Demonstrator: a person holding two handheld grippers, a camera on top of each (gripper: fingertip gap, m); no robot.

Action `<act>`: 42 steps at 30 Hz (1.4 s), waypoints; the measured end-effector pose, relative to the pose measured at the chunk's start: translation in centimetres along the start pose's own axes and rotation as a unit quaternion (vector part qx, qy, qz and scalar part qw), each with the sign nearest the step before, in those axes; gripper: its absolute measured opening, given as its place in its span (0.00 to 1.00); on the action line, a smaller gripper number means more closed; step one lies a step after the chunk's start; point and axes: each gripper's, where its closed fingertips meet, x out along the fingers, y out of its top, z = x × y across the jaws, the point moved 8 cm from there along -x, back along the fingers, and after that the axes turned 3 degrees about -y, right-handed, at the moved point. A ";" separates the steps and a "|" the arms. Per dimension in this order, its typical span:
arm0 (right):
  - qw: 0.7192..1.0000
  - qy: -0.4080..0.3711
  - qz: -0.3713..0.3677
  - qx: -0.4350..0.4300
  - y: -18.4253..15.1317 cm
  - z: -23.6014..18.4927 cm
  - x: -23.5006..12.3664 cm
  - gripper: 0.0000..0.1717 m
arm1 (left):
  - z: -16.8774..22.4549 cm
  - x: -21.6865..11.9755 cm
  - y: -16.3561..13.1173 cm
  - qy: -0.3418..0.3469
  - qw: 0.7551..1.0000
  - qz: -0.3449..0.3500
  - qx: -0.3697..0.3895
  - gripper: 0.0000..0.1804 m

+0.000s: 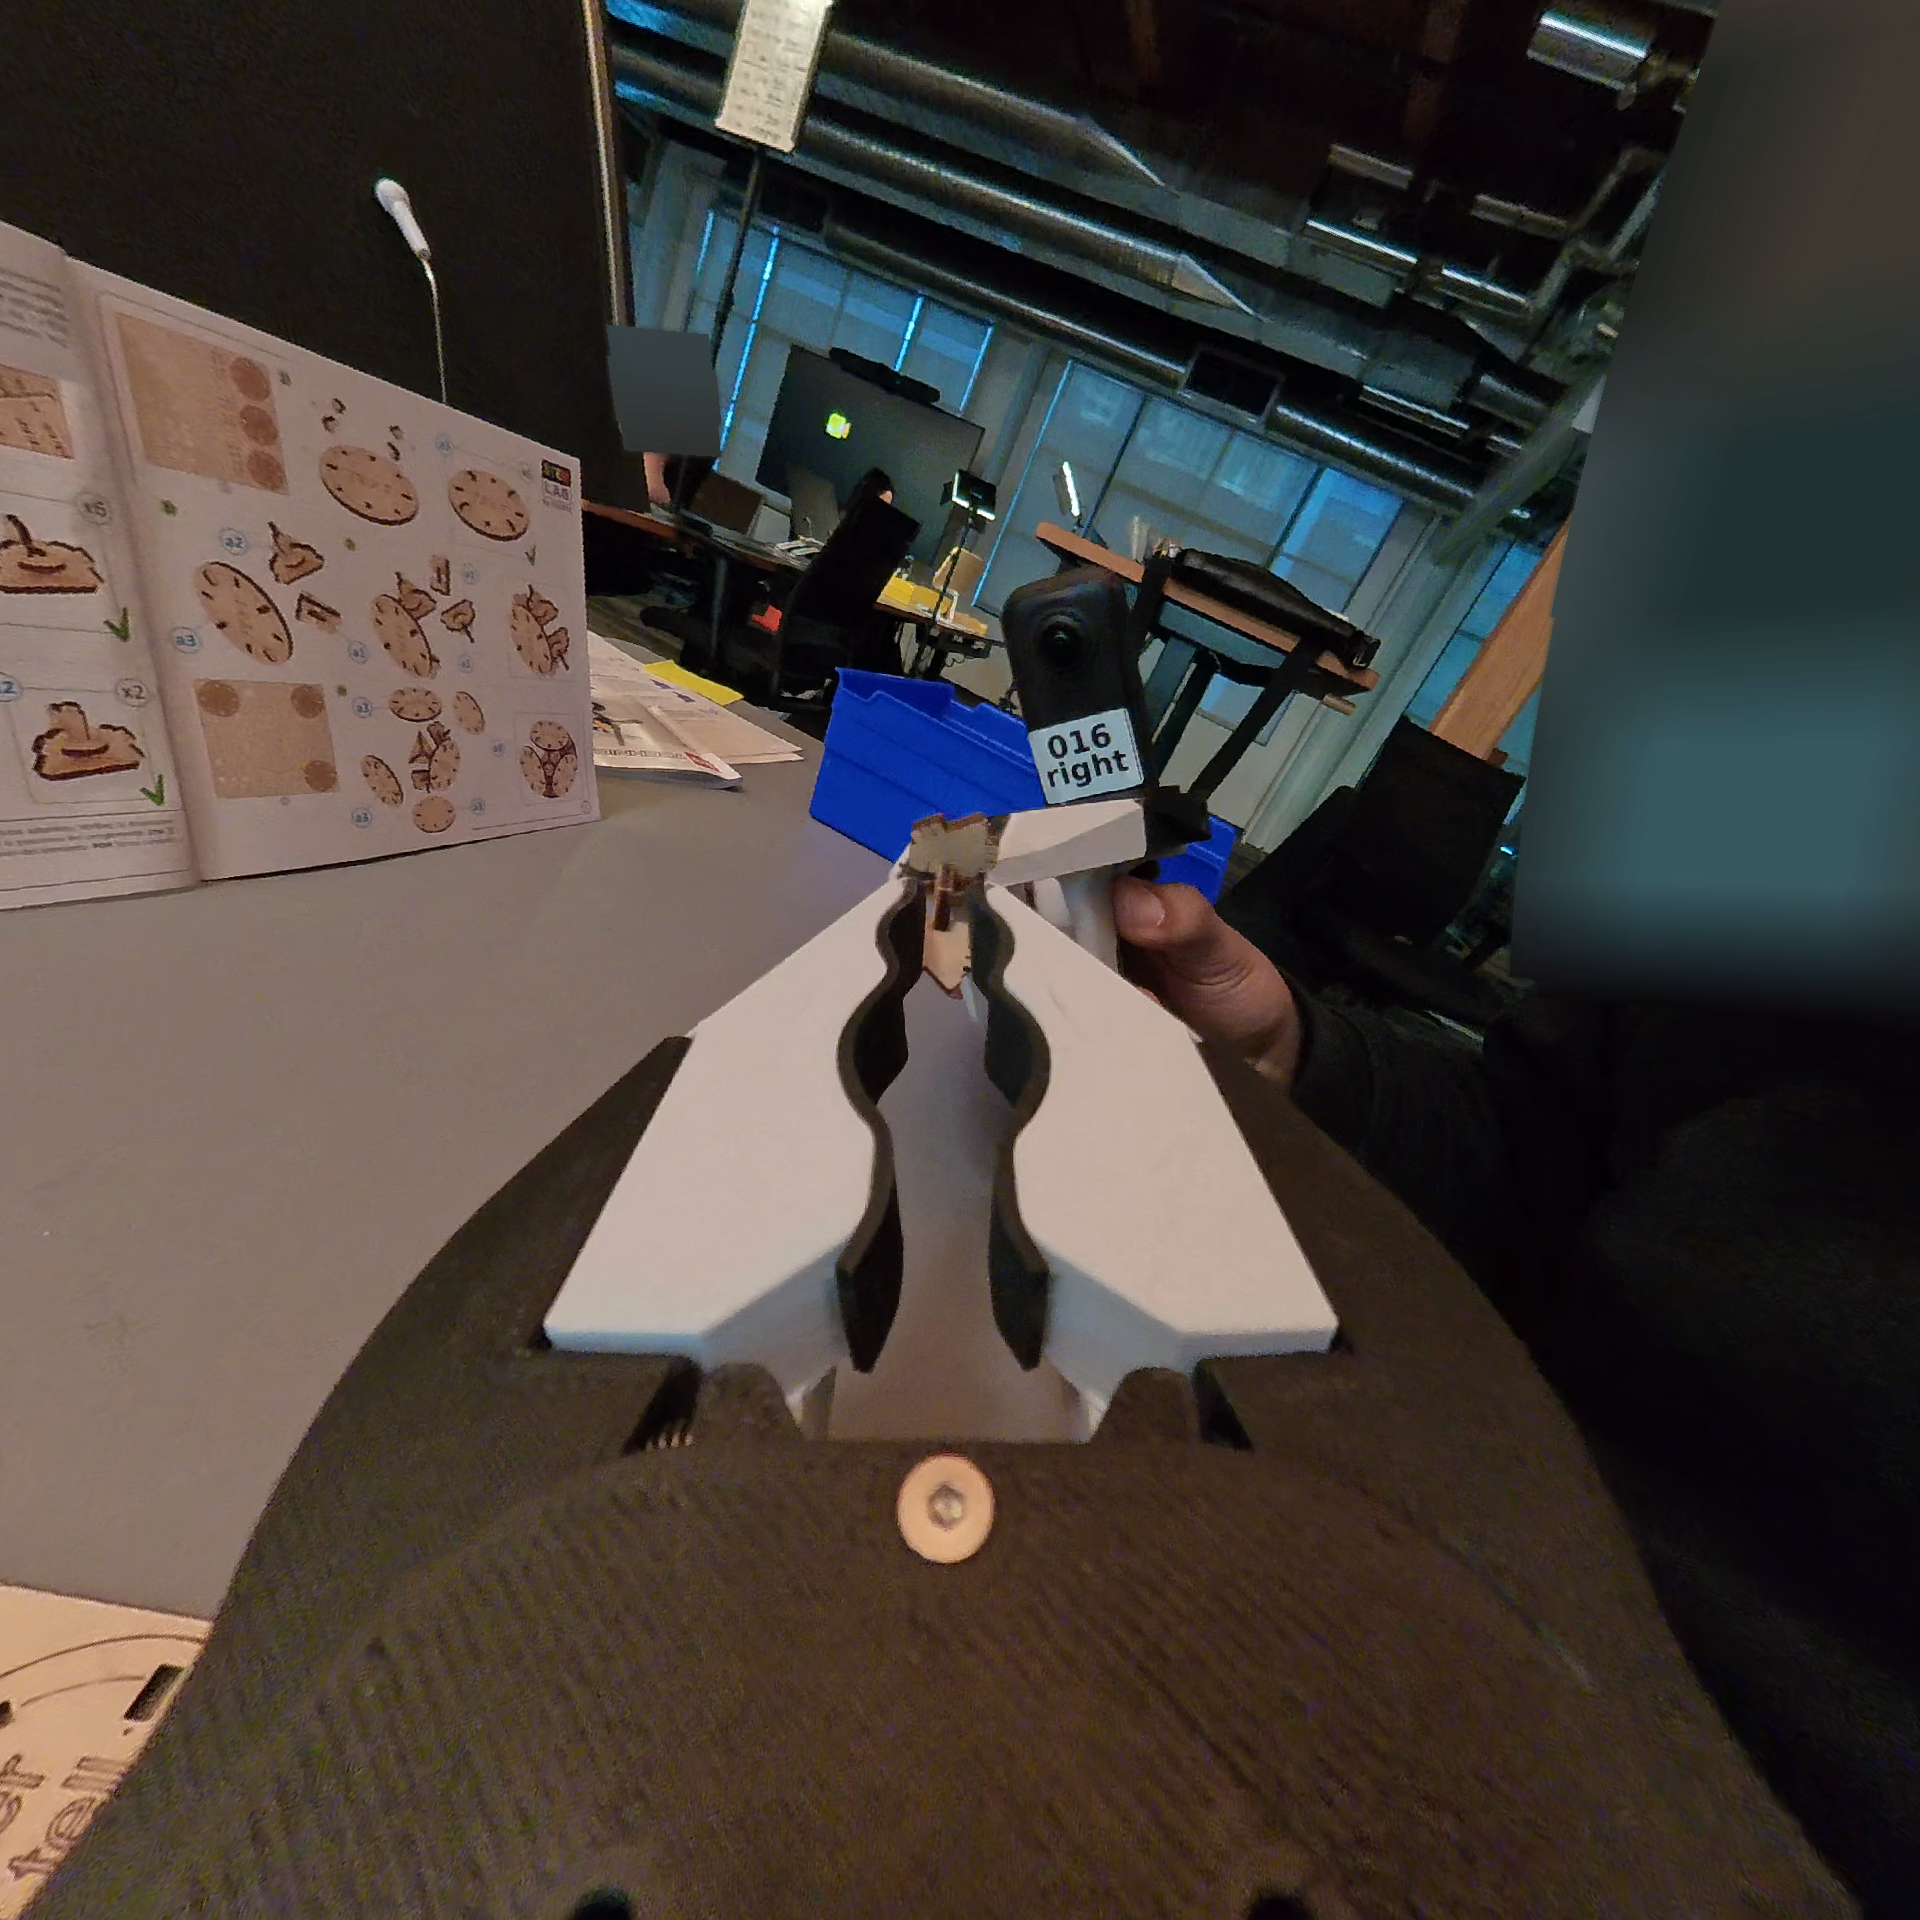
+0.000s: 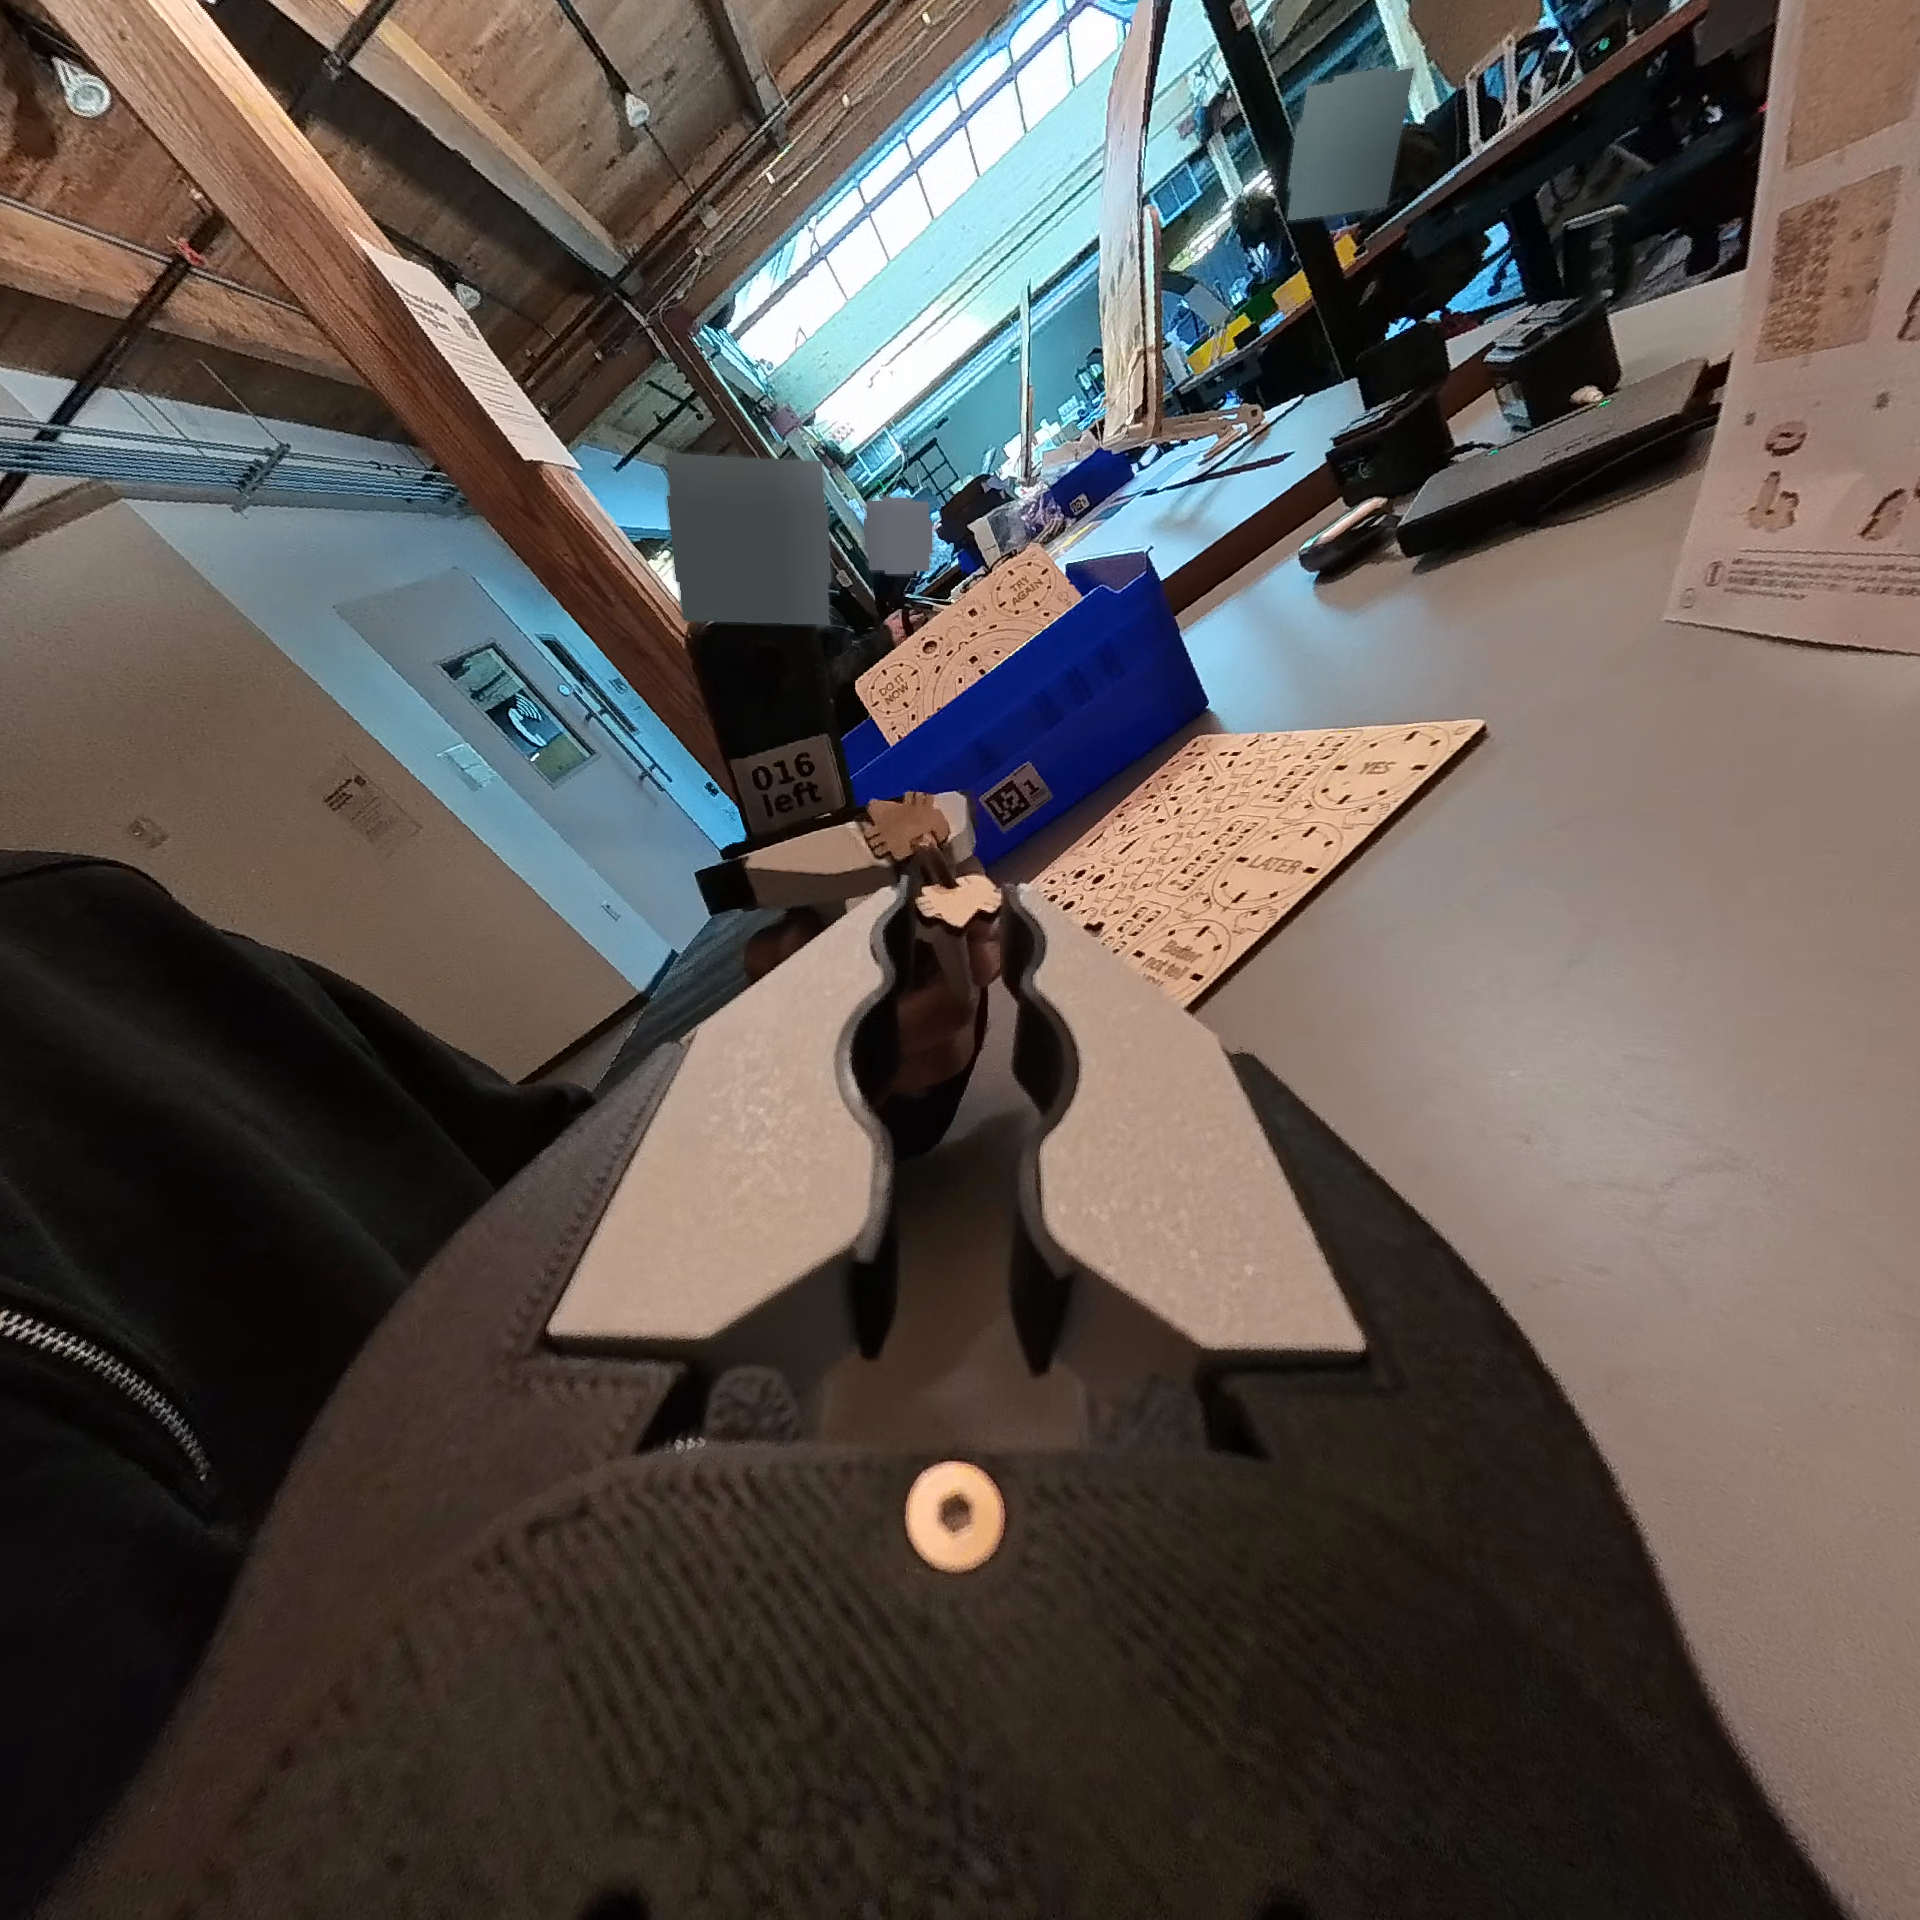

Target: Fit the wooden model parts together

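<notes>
Grippers | left hand-held gripper (image 1: 940,914) clenched on wooden piece (image 1: 951,847) | right hand-held gripper (image 2: 956,909) clenched on second wooden piece (image 2: 958,900) | both wear printed labels

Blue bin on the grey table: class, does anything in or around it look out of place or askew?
Yes. A wooden laser-cut sheet stands tilted in the blue bin, poking above its rim, while a similar sheet lies flat on the table beside it.

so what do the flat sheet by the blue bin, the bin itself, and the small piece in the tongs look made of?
Sheet: thin pale plywood, by its raw matte face and dark cut lines. Bin: glossy moulded plastic. Small piece: seemingly the same wood, with browned edges.
</notes>
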 end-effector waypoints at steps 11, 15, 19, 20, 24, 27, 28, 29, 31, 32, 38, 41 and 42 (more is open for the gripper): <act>1.000 0.003 -0.008 -0.005 -0.1 -0.3 0.2 0.08 | 0.2 0.3 -0.1 -0.001 1.000 -0.015 0.010 0.00; 1.000 0.001 -0.009 -0.007 -0.1 -0.3 0.0 0.08 | 0.5 0.5 -0.1 0.011 0.999 -0.019 0.024 0.00; 0.999 0.000 -0.017 -0.030 0.2 -0.8 -0.1 0.08 | 0.8 0.5 0.1 0.003 0.999 -0.018 0.030 0.00; 0.999 0.000 -0.019 -0.039 0.2 -1.0 -0.1 0.08 | 0.9 0.5 0.1 0.000 0.999 -0.018 0.031 0.00; 0.997 0.005 -0.029 -0.068 0.5 -1.8 -0.4 0.08 | 1.6 0.5 0.3 -0.013 0.998 -0.014 0.052 0.00; 0.994 -0.003 -0.035 -0.106 0.7 -2.6 -0.4 0.08 | 2.1 0.4 0.4 -0.021 0.997 -0.008 0.070 0.00; 0.993 -0.005 -0.036 -0.116 0.8 -2.8 -0.5 0.08 | 2.2 0.4 0.5 -0.025 0.997 -0.005 0.072 0.00; 0.991 -0.009 -0.039 -0.127 0.8 -3.0 -0.5 0.08 | 2.3 0.4 0.5 -0.026 0.997 -0.006 0.075 0.00; 0.989 -0.015 -0.042 -0.138 0.8 -3.1 -0.6 0.08 | 2.3 0.5 0.4 -0.029 0.997 -0.006 0.073 0.00; 0.990 -0.014 -0.038 -0.138 0.9 -3.2 -0.6 0.08 | 2.3 0.5 0.4 -0.033 0.997 -0.006 0.071 0.00; 0.976 -0.040 -0.062 -0.207 1.2 -4.1 -0.9 0.08 | 2.7 0.6 0.3 -0.032 0.995 -0.019 0.088 0.00; 0.959 -0.075 -0.088 -0.260 1.0 -4.4 -1.0 0.08 | 2.7 0.8 0.0 -0.019 0.993 -0.035 0.107 0.00; 0.956 -0.079 -0.090 -0.266 1.0 -4.5 -1.0 0.08 | 2.6 0.8 0.0 -0.020 0.994 -0.035 0.106 0.00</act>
